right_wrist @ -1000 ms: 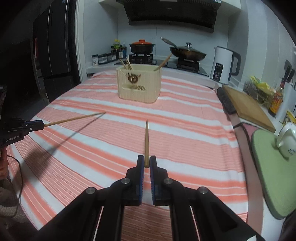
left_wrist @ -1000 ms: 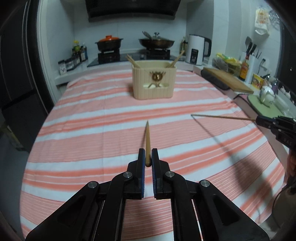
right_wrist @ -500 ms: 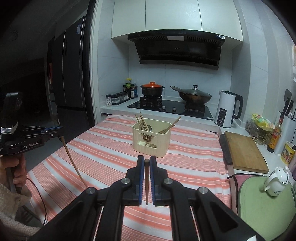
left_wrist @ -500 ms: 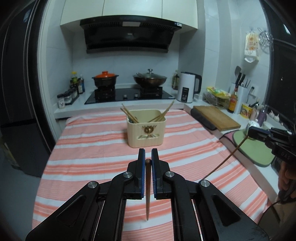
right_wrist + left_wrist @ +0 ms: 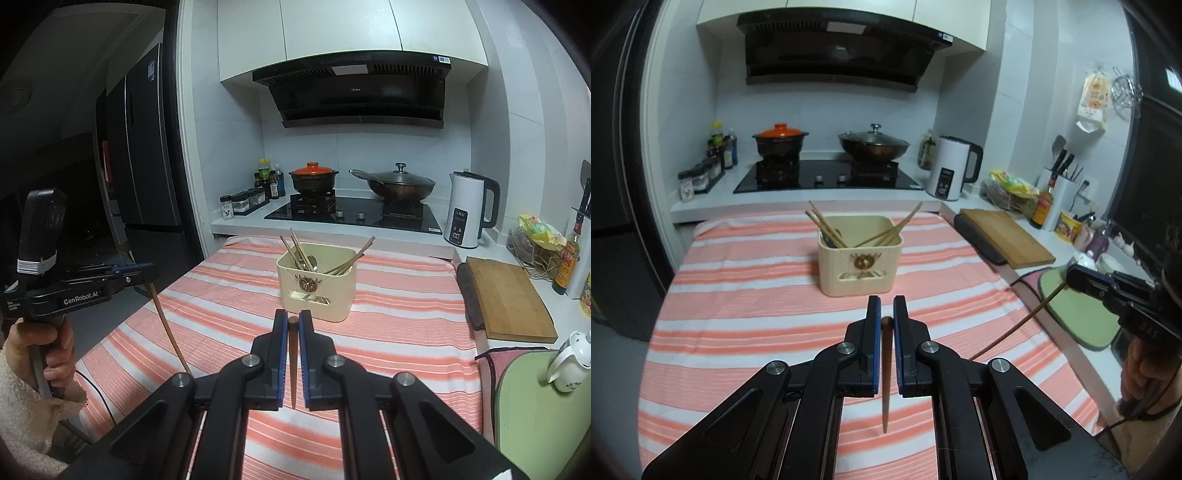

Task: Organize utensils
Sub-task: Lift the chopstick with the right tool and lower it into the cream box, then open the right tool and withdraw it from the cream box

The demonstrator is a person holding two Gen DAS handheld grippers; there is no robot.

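My left gripper (image 5: pixel 886 314) is shut on a wooden chopstick (image 5: pixel 885 380) that hangs tip down above the striped cloth. My right gripper (image 5: pixel 293 321) is shut on a second chopstick (image 5: pixel 292 365), also tip down. A cream utensil holder (image 5: pixel 860 254) stands ahead on the table and holds several chopsticks; it also shows in the right wrist view (image 5: pixel 317 282), with a spoon inside. Each gripper appears in the other's view: the right one (image 5: pixel 1071 275) at the right, the left one (image 5: pixel 149 275) at the left, each with its chopstick hanging down.
The table carries an orange and white striped cloth (image 5: pixel 738 295). A cutting board (image 5: pixel 509 299), a green mat (image 5: pixel 535 406) and a small teapot (image 5: pixel 570 360) lie to the right. A stove with pots (image 5: pixel 354 206) and a kettle (image 5: pixel 471 210) stand behind.
Both grippers have risen and tilted up from the table. The chopsticks, which pointed forward, now hang tip down. The holder now looks a little nearer than half a second ago.
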